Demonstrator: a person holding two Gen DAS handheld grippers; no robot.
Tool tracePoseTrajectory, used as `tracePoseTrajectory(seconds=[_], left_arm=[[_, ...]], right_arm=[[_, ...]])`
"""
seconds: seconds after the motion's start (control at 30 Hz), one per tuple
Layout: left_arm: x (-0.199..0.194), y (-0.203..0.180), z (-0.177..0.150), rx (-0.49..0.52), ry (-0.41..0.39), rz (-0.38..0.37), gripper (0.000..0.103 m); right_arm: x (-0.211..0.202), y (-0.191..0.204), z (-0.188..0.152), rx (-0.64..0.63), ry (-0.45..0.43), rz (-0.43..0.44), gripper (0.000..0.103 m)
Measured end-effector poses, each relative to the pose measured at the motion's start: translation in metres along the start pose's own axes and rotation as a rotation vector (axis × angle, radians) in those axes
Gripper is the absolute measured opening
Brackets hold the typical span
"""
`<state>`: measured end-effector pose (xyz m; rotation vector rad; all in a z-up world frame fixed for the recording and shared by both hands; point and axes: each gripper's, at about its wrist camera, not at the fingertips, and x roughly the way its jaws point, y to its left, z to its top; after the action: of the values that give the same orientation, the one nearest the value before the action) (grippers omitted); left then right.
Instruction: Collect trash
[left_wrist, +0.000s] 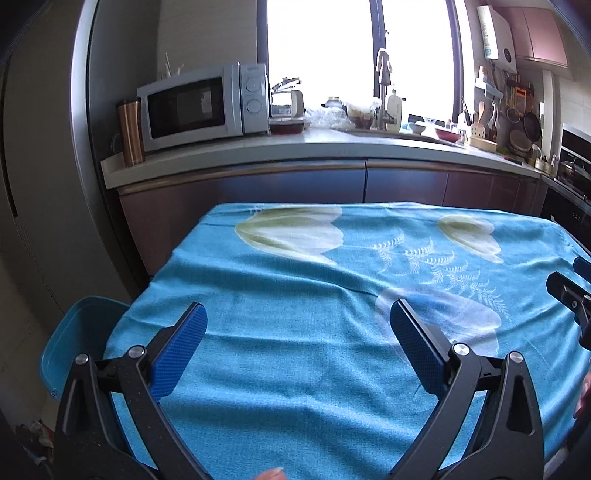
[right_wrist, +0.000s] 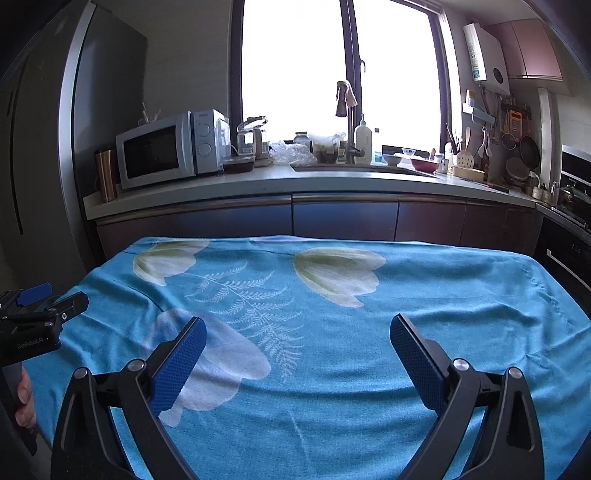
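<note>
A table under a blue cloth (left_wrist: 295, 295) with white flowers fills both views; I see no trash lying on the blue cloth (right_wrist: 443, 295). My left gripper (left_wrist: 298, 314) hovers open over the cloth's near left part, nothing between its blue pads. My right gripper (right_wrist: 298, 330) is open too, over the near middle, holding nothing. The right gripper's body (left_wrist: 570, 295) shows at the right edge of the left wrist view, and the left gripper's body (right_wrist: 37, 310) at the left edge of the right wrist view. A blue bin (left_wrist: 74, 332) stands on the floor by the table's left side.
Behind the table runs a kitchen counter (right_wrist: 280, 182) with a microwave (right_wrist: 166, 151), a sink and faucet (right_wrist: 345, 110), bottles and dishes. A tall fridge (right_wrist: 44, 147) stands at the left, an oven (right_wrist: 570, 192) at the right. A hand (right_wrist: 24, 402) grips the left tool's handle.
</note>
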<state>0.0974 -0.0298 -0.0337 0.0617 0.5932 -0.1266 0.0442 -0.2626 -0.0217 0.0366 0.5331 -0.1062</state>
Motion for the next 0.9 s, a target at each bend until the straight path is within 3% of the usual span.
tracePoseTrajectory(seconds=[0.23,0.37,0.47,0.9], left_arm=[[0.070,-0.007,0.006,-0.015,0.236,0.013,0.098],[0.098,-0.013,0.006,0.006,0.339,0.061,0.098],[0.105,-0.014,0.007,-0.018,0.346,0.053,0.098],[0.108,-0.012,0.008,-0.042,0.346,0.046,0.099]], right_arm=[[0.058,-0.035,-0.003,0.039,0.244,-0.042,0.096],[0.081,-0.050,-0.004,0.059,0.340,-0.064,0.096],[0.098,-0.058,-0.008,0.074,0.415,-0.071,0.098],[0.102,-0.060,-0.006,0.057,0.416,-0.068,0.098]])
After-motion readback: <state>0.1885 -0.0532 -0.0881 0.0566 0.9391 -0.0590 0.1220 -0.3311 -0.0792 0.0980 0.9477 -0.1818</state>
